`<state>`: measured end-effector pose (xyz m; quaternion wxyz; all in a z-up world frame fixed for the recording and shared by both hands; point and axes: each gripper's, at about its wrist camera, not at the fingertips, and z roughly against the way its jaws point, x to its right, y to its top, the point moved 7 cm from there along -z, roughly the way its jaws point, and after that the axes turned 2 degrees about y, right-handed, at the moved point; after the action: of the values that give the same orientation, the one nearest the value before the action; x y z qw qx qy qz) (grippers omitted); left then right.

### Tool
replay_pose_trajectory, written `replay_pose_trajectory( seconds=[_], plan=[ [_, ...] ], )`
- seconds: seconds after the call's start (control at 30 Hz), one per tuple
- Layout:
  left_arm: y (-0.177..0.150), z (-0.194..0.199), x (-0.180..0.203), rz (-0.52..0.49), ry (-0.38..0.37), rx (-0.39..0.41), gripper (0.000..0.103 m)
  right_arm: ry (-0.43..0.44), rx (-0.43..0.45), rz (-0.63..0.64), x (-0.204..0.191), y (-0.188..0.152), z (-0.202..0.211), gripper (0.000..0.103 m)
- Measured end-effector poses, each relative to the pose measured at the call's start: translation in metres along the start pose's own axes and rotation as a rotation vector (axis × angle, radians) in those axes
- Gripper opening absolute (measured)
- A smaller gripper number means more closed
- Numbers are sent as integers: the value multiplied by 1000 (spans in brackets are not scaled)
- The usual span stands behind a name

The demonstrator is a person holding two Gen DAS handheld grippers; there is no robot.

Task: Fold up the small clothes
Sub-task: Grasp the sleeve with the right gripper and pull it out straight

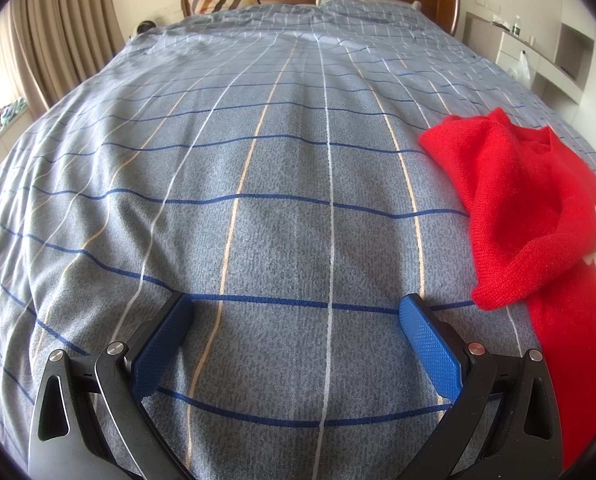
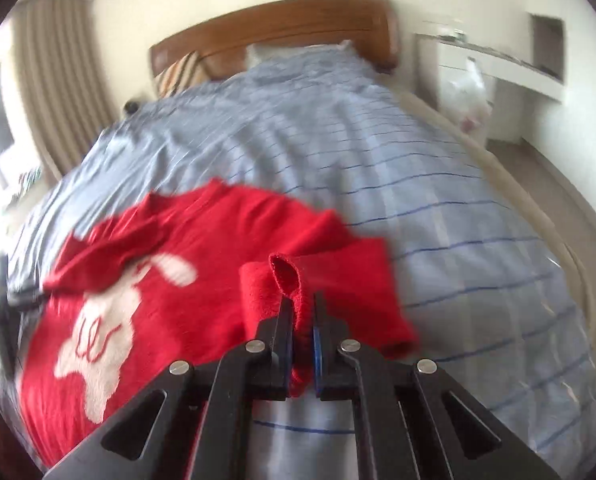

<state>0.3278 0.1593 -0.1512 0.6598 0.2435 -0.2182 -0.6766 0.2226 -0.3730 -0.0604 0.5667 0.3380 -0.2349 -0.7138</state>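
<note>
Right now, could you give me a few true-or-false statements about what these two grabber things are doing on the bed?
1. The right gripper pinches the red sweater. True.
2. The left gripper holds the sweater too. False: it is open, with only the bedspread between its fingers.
3. The sweater has a white design on it. True.
4. The bedspread is plain green. False: it is blue-grey with a line grid.

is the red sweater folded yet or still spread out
Mostly spread: the red sweater lies open, white design showing; the right gripper pinches one sleeve.
</note>
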Motion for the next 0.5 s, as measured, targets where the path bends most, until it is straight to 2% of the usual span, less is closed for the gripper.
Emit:
replay_pose_trajectory(
  seconds=[0.1,0.2,0.33,0.5],
  plan=[
    [0,0,0,0,0,0,103,-108,36,-228,103,3,39,7],
    [0,0,0,0,0,0,103,-150,5,-407,172,-13,53,7],
    [0,0,0,0,0,0,103,-129,-6,-600,215,-41,53,7],
    [0,0,0,0,0,0,103,-154,-59,-695,242,-68,46,4]
  ],
)
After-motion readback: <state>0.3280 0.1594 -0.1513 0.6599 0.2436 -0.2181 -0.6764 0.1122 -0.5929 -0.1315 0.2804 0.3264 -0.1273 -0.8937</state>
